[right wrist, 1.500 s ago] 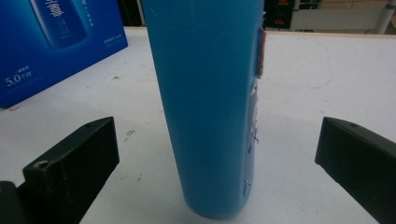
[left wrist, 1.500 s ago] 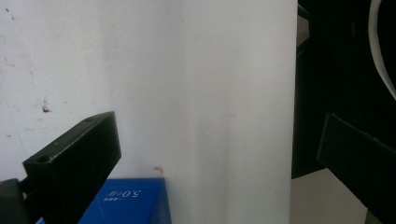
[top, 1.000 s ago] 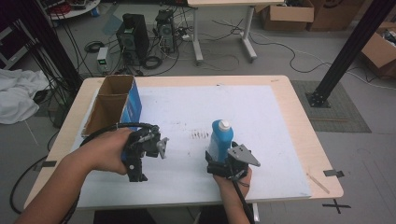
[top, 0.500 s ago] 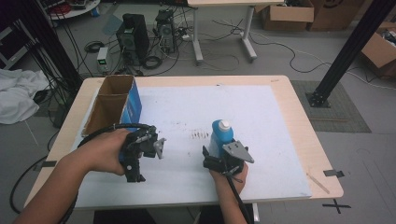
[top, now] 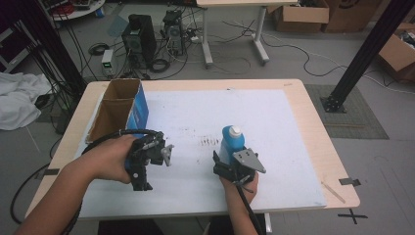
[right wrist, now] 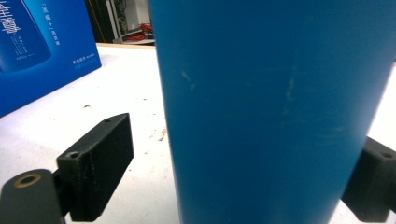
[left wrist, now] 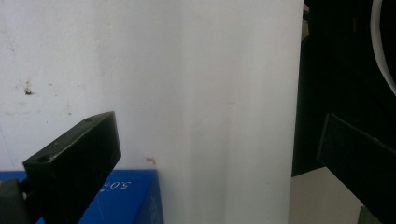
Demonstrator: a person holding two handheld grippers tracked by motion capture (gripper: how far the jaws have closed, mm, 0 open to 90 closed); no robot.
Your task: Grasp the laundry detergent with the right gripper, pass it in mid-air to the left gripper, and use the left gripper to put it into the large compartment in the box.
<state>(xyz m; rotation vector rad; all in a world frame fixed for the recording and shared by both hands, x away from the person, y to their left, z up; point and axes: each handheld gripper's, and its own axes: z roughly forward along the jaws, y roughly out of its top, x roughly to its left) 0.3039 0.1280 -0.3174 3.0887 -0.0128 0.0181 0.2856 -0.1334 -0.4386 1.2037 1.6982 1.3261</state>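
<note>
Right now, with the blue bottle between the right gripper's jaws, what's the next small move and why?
Probably finish closing the right gripper on the blue bottle. Its jaws have just been closing with the bottle between them, yet a gap shows beside the left jaw, and the bottle stands upright on the white mat.

left tool (top: 142, 164): black, black cable | right tool (top: 234, 165): black, grey plate

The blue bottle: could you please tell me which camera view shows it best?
The high view: the blue bottle stands upright on the table, white cap visible. The right gripper view gives just a close stretch of its blue wall.
</note>
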